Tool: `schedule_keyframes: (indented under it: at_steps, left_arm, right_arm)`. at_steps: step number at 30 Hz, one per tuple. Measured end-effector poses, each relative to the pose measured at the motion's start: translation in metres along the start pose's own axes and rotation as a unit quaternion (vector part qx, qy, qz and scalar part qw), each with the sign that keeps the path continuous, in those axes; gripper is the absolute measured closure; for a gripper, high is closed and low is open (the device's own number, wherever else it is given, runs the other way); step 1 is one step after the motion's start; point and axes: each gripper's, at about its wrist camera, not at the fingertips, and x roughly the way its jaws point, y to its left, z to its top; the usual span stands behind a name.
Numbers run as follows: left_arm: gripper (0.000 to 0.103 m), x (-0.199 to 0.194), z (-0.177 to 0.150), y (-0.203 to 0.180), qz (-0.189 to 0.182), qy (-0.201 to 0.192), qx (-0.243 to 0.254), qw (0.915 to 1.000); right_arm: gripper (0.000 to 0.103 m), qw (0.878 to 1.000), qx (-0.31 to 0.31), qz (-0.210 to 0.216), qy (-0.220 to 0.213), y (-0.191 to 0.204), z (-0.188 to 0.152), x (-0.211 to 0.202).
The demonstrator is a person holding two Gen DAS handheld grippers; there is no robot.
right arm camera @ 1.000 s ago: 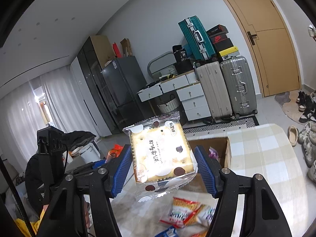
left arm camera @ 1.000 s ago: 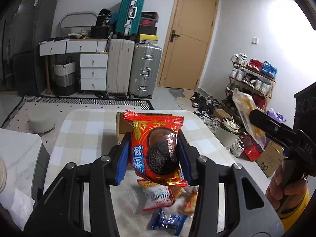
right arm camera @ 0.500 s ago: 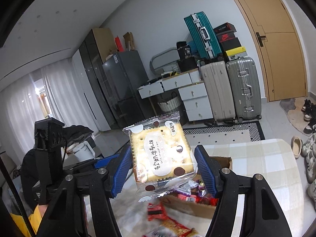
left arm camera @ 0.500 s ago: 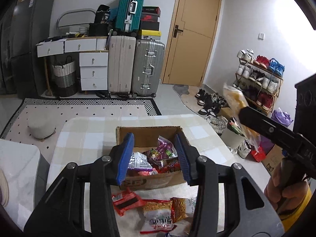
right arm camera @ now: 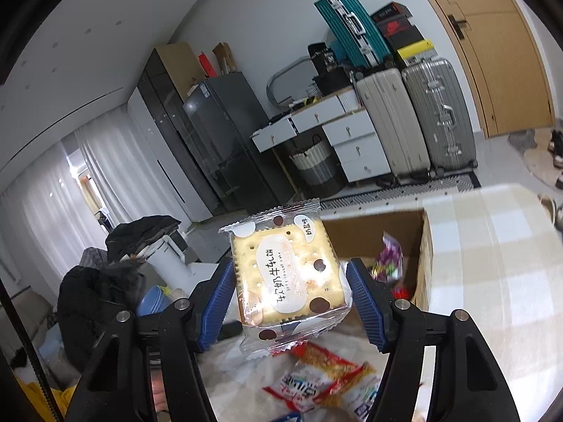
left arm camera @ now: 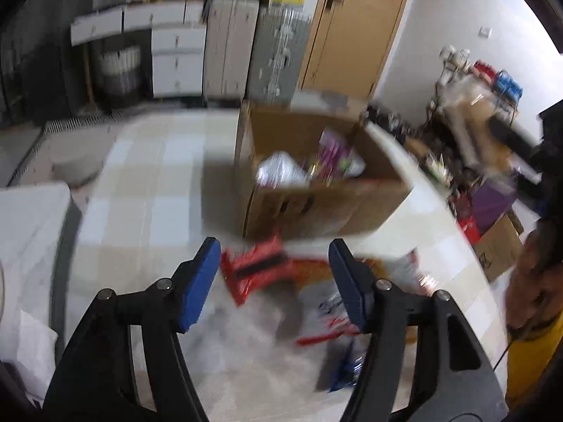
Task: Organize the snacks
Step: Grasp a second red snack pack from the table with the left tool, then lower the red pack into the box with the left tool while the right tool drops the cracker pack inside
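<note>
Between right gripper [right arm camera: 290, 293] pads: cracker packet [right arm camera: 286, 276] (clear-wrapped)

White walls are seen behind a wooden door [right arm camera: 492, 52], two upright suitcases [right arm camera: 415, 123] (a teal one stacked above), white drawers [right arm camera: 352, 140] and a curtained window [right arm camera: 45, 204].

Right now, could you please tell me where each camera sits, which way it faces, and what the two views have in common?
Left wrist: on the left gripper, looking down over the checked table at the cardboard box and a red packet; its open blue fingers show, blurred.
Right wrist: on the right gripper, aimed more level across the room towards suitcases; its fingers clamp a cracker packet.
Shared: box, table, loose snacks, suitcases, door.
</note>
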Motion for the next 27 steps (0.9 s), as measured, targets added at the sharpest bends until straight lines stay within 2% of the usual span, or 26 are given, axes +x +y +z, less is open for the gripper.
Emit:
schedule_keyframes:
  at_steps: [2, 7, 15, 18, 23, 27]
  left_arm:
    - [0.042, 0.021, -0.008, 0.011, -0.001, 0.017, -0.020, 0.9997]
    - [0.042, 0.067, -0.026, 0.026, -0.030, 0.070, -0.067, 0.9948]
    - [0.042, 0.114, -0.023, 0.026, -0.003, 0.100, -0.097, 0.9902]
    - [0.043, 0.113, -0.018, 0.026, 0.002, 0.092, -0.099, 0.9908]
    - [0.061, 0.110, -0.021, 0.018, 0.019, 0.096, -0.065, 0.9931]
    - [0.063, 0.103, -0.027, 0.021, 0.014, 0.088, -0.066, 0.9939]
  right_arm:
    - [0.037, 1.000, 0.003, -0.002, 0.000, -0.003, -0.005, -0.001]
    - [0.037, 1.000, 0.012, -0.003, 0.004, -0.009, -0.016, -0.002]
    - [0.037, 1.000, 0.026, -0.007, 0.008, -0.020, -0.025, -0.004]
    - [0.037, 1.000, 0.027, -0.006, 0.007, -0.021, -0.026, -0.004]
    - [0.037, 0.999, 0.030, -0.003, 0.010, -0.021, -0.028, -0.006]
    - [0.037, 1.000, 0.029, -0.003, 0.006, -0.018, -0.026, -0.010]
